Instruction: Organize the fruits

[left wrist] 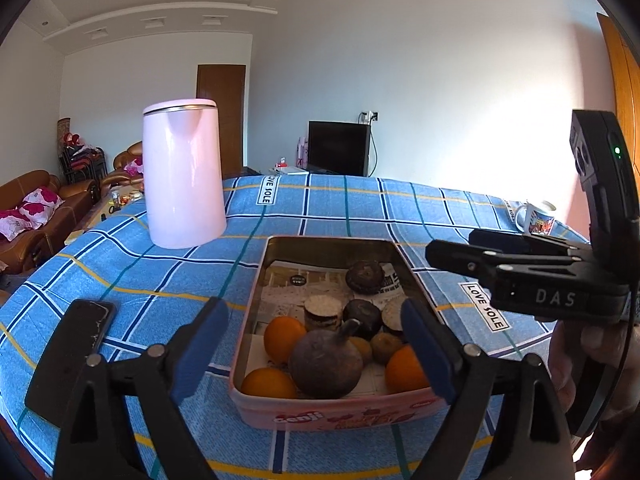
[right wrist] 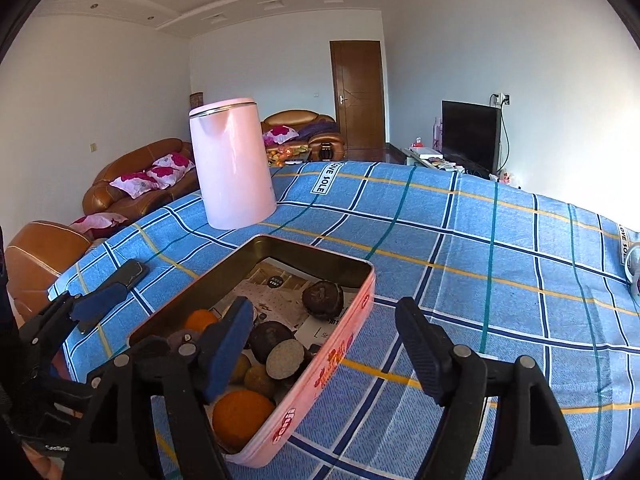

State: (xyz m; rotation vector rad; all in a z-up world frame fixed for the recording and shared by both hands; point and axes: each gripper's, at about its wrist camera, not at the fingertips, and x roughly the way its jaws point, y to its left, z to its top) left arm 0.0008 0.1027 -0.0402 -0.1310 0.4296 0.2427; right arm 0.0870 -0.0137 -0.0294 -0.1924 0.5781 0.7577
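Observation:
A pink rectangular tin [left wrist: 340,414] [right wrist: 340,356] sits on the blue checked tablecloth. It holds several fruits: oranges [left wrist: 282,338] [right wrist: 242,414], a large dark purple round fruit with a stem [left wrist: 326,364], dark mangosteens [left wrist: 365,277] [right wrist: 322,297] and small brownish fruits [left wrist: 385,346]. My left gripper [left wrist: 316,354] is open and empty, just above the tin's near end. My right gripper [right wrist: 324,354] is open and empty, over the tin's right rim; it also shows in the left wrist view [left wrist: 460,254] right of the tin.
A pink kettle [left wrist: 182,174] [right wrist: 232,164] stands behind the tin. A dark phone [left wrist: 98,320] [right wrist: 130,274] lies left of the tin. A printed mug [left wrist: 536,216] stands at the far right edge. Sofas, a TV and a door are beyond the table.

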